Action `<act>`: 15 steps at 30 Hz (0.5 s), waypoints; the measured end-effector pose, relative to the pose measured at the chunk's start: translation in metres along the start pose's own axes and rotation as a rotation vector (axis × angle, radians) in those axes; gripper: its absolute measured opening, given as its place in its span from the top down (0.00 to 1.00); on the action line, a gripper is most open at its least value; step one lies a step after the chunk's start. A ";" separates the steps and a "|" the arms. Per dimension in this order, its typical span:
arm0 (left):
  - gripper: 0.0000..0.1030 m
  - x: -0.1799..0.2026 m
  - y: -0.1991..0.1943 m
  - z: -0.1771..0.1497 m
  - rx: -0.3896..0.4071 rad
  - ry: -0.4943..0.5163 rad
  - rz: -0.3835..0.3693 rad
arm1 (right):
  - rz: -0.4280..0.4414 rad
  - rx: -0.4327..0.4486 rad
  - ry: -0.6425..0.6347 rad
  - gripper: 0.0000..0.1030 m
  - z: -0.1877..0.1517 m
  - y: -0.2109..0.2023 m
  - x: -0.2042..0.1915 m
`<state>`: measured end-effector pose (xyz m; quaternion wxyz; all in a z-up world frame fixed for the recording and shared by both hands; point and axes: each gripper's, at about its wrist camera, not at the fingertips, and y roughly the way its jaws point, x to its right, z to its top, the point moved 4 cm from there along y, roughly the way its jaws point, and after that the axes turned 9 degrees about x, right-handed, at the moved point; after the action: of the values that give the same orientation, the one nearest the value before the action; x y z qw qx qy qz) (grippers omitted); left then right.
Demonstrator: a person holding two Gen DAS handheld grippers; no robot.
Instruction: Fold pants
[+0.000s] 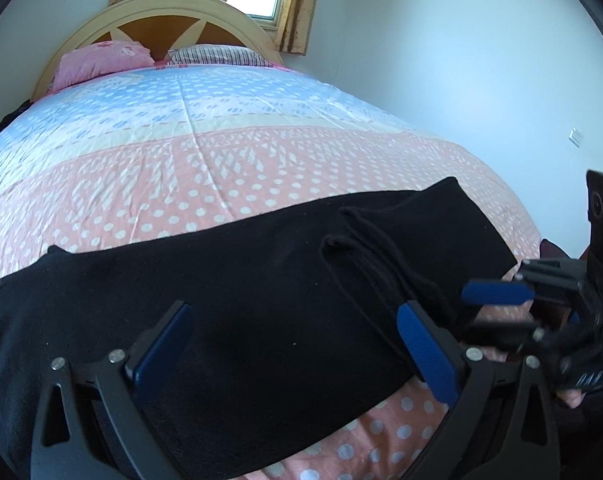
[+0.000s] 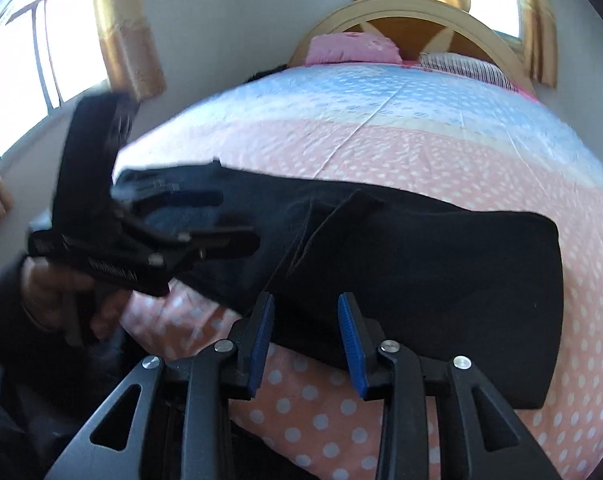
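Black pants (image 1: 241, 280) lie folded lengthwise across the near end of the bed, with the leg ends lying on top at the right. My left gripper (image 1: 297, 340) hovers over them, jaws wide apart and nothing pinched. In the right wrist view the pants (image 2: 441, 272) stretch from left to right. My right gripper (image 2: 307, 332) stands partly open at their near edge, with a clear gap between the pads and no cloth pressed. The left gripper (image 2: 237, 222), held by a hand, is over the left end. In the left wrist view the right gripper (image 1: 477, 308) is at the far right.
The pink and blue dotted bedspread (image 1: 181, 168) covers the bed (image 2: 421, 148). A pink pillow (image 1: 101, 60) and a striped pillow (image 1: 221, 55) rest against the wooden headboard (image 1: 161, 12). A white wall (image 1: 461, 80) runs along the bed's right side. Curtained windows (image 2: 29, 60) are to the left.
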<state>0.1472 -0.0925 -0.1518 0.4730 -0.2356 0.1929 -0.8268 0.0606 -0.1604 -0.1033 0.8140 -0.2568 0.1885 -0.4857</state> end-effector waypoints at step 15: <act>0.00 0.016 0.007 0.005 -0.031 -0.041 -0.097 | -0.072 -0.065 -0.114 0.97 -0.021 0.011 -0.006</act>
<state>0.1477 -0.1108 -0.1486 0.4328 -0.2688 0.1841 -0.8405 0.0533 -0.1556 -0.1264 0.7967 -0.3169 0.1482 -0.4927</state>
